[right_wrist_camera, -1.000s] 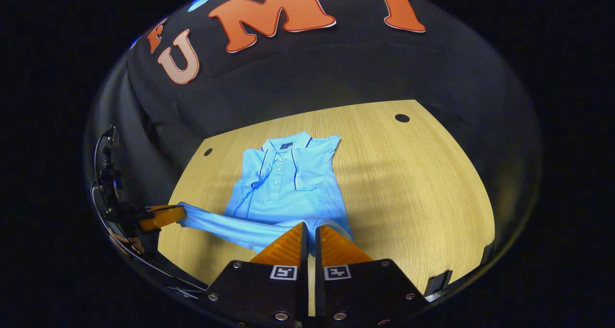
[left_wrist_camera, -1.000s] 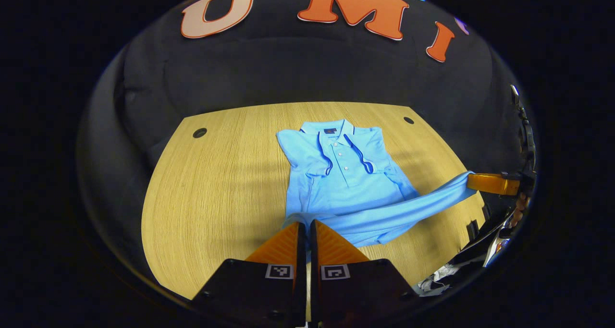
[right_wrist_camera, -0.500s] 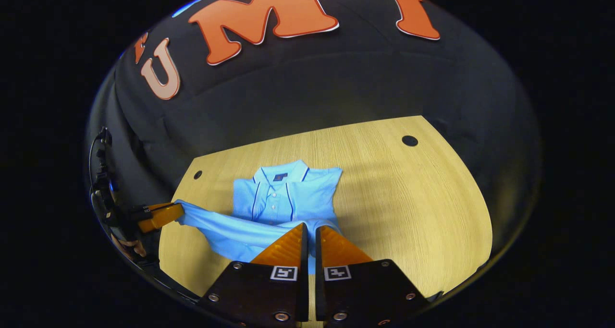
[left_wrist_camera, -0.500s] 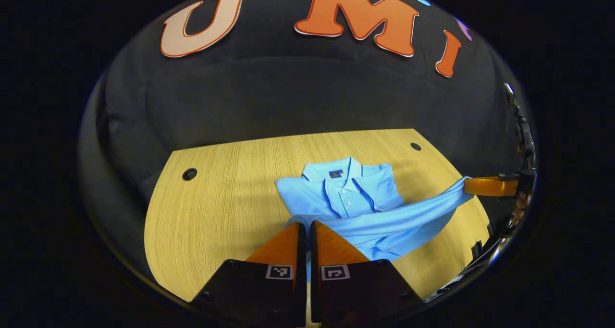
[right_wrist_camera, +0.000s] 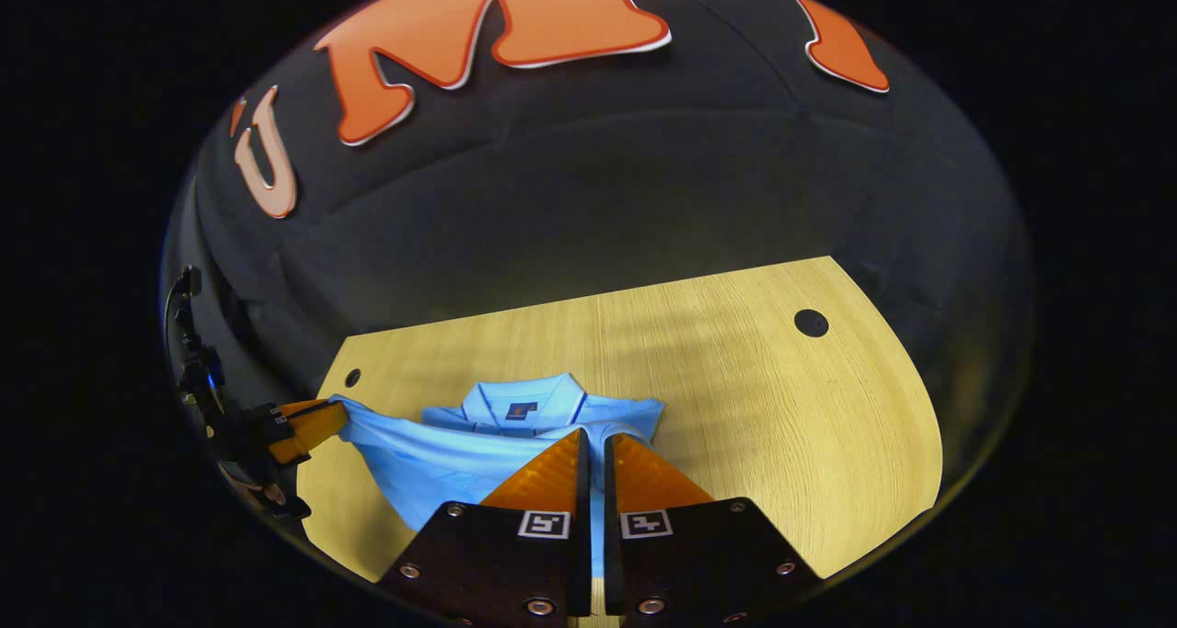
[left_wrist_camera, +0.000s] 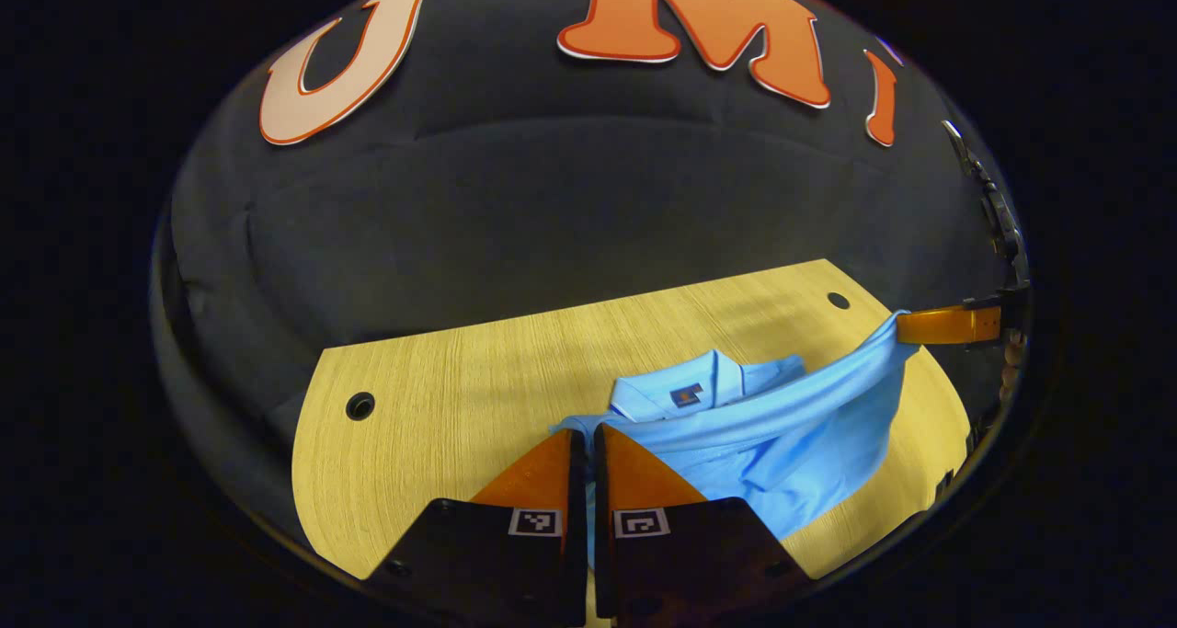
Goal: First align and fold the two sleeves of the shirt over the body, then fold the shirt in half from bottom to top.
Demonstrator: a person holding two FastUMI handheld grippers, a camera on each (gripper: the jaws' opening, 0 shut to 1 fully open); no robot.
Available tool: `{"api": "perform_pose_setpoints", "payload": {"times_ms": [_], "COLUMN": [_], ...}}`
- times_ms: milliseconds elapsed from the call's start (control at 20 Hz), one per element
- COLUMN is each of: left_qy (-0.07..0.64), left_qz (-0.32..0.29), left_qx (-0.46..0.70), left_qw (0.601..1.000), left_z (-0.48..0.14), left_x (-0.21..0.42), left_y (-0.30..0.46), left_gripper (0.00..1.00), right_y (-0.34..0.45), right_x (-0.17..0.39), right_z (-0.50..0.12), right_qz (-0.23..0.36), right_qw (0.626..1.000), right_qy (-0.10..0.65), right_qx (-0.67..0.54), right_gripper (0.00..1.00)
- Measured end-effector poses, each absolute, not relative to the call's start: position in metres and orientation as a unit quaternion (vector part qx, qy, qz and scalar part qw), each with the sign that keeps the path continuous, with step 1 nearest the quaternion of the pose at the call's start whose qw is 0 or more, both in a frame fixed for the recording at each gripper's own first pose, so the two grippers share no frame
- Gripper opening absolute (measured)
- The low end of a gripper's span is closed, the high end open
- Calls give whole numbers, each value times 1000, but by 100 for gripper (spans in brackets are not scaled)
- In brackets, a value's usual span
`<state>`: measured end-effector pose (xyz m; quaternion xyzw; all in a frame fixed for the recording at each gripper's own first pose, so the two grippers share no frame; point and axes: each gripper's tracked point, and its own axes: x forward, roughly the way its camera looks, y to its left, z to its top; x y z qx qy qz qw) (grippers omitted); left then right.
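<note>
Mid-table, toward the far edge | shirt [left_wrist_camera: 736, 426] on wooden table [left_wrist_camera: 441, 389], collar [right_wrist_camera: 524, 398] far, hem [right_wrist_camera: 432, 453] lifted over body | left gripper [left_wrist_camera: 581, 444] and right gripper [right_wrist_camera: 593, 449] each pinched closed on a hem corner | step: bottom-to-top fold | advice: keep hem taut, level, land corners square at the shoulders

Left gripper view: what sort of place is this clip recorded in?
Probably a purpose-built recording booth, not a home: black cloth wall behind a bare wooden table with round holes, and one blue shirt on it.
</note>
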<state>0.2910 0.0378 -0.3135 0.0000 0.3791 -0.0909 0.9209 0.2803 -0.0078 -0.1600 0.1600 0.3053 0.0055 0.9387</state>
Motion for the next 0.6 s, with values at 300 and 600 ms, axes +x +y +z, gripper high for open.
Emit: {"api": "perform_pose_setpoints", "payload": {"times_ms": [300,600], "left_qy": [376,350], "left_qz": [-64,-70], "left_qx": [29,19], "left_qw": [924,934], "left_z": [-342,-312], "left_x": [327,319], "left_y": [33,31], "left_gripper": [29,100], "right_y": [-14,-30], "right_x": [329,313], "right_z": [-171,-138], "right_qz": [-31,-42], "right_qw": [932,953], "right_qy": [299,249], "right_qx": [202,166], "right_gripper": [39,98]}}
